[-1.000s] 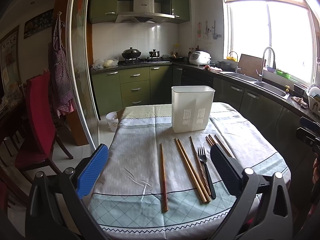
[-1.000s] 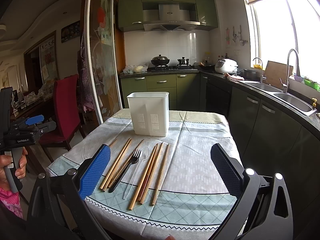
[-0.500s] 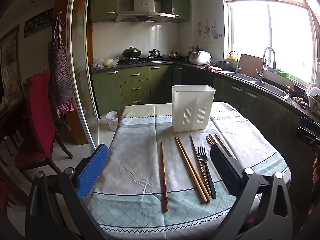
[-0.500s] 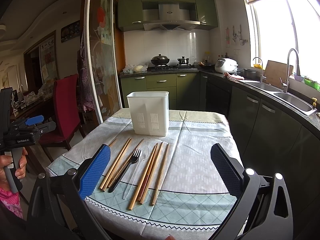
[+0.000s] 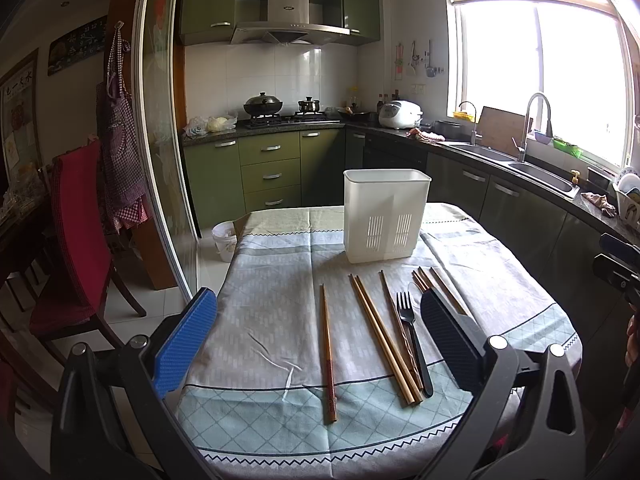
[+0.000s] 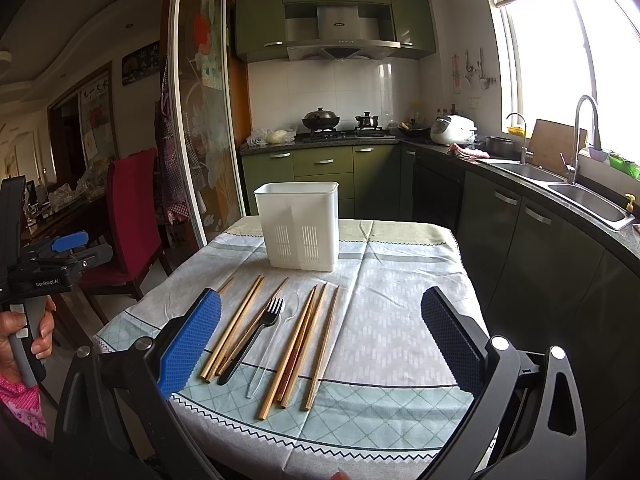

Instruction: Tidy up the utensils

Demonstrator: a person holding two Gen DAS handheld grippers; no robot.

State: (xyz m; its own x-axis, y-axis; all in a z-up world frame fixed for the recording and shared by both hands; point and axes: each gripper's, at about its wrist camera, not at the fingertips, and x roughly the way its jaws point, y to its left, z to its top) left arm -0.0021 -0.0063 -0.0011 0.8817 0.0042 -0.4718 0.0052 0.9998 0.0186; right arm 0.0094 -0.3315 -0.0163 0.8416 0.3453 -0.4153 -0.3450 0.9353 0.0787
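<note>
A white slotted utensil holder [image 5: 386, 216] [image 6: 298, 226] stands upright toward the far side of the table. In front of it lie several wooden chopsticks [image 5: 384, 336] [image 6: 316, 340], a black plastic fork [image 5: 412, 336] [image 6: 252, 338] and a clear plastic spoon [image 6: 274, 340]. One chopstick [image 5: 329, 352] lies apart at the left. My left gripper [image 5: 320, 344] hovers open over the near table edge, holding nothing. My right gripper [image 6: 320, 344] is open too, empty, above the near edge. The left gripper's body and a hand show at the left of the right wrist view.
The table wears a patterned cloth [image 5: 272, 304] [image 6: 392, 320]. A red chair [image 5: 76, 232] stands left of the table beside a glass sliding door [image 5: 160, 140]. Green cabinets, a stove with pots [image 6: 320, 120] and a sink [image 6: 588, 200] line the far and right walls.
</note>
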